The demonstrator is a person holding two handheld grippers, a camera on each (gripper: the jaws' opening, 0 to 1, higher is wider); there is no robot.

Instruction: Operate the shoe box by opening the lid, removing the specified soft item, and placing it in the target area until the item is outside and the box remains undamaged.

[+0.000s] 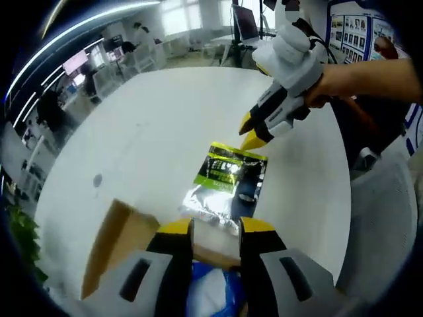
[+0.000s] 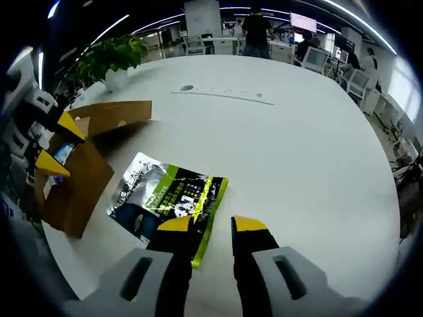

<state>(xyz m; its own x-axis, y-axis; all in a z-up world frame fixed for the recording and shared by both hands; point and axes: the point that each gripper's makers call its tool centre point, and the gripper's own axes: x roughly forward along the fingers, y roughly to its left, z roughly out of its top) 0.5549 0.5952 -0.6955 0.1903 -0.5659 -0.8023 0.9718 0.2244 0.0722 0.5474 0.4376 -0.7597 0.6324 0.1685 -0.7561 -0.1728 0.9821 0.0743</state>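
A silver, black and green soft pouch [image 1: 228, 179] [image 2: 168, 197] lies flat on the white table [image 1: 152, 125], outside the brown shoe box [image 2: 78, 181]. The box's lid [image 2: 109, 115] stands open, and a blue and white item [image 1: 211, 290] shows inside the box. My left gripper [image 1: 217, 228] hovers over the box's near edge, open and holding nothing; in the right gripper view it [image 2: 58, 145] sits at the box's left side. My right gripper [image 2: 213, 226] is open just above the pouch's near corner. From the left gripper view it [image 1: 251, 132] hangs over the pouch's far end, held by a hand.
A potted plant [image 2: 112, 56] stands at the table's far left. A flat socket strip [image 2: 225, 94] is set into the tabletop beyond the pouch. Desks, chairs and people [image 2: 256, 26] are in the room behind. A grey chair [image 1: 383, 218] sits by the table's edge.
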